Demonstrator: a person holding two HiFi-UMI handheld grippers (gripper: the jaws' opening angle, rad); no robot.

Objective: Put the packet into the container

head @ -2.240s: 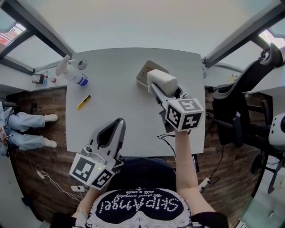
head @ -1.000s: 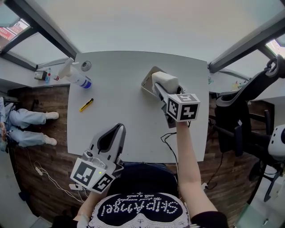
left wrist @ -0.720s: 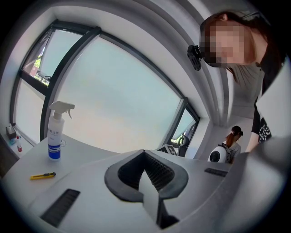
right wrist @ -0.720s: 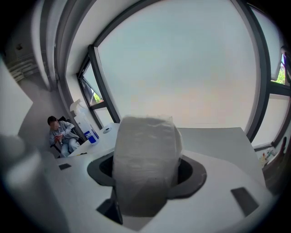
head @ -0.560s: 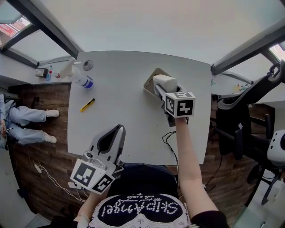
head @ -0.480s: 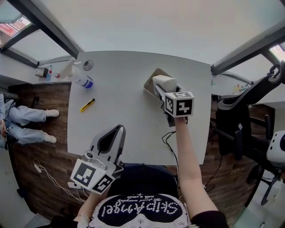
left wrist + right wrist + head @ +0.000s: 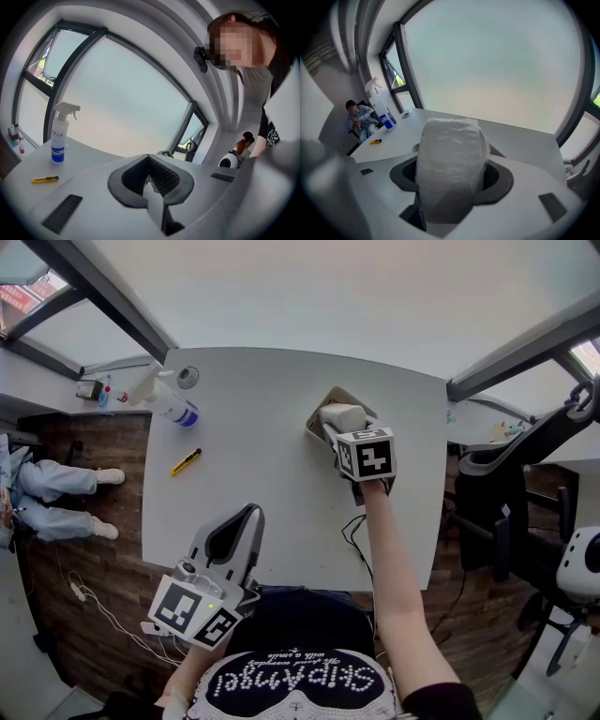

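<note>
Right gripper view shows my right hand-held gripper (image 7: 451, 180) clamped on a puffy, crinkled white plastic packet (image 7: 450, 136); my left hand-held gripper (image 7: 151, 178) sits pinched closed, empty.

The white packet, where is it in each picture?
Head view: the white packet is right of centre, held in the right tool at the container.
Left gripper view: I cannot make it out there.
Right gripper view: it fills the middle, clamped between the jaws.
Shared landmark: the spray bottle, towards the left in all three.
</note>
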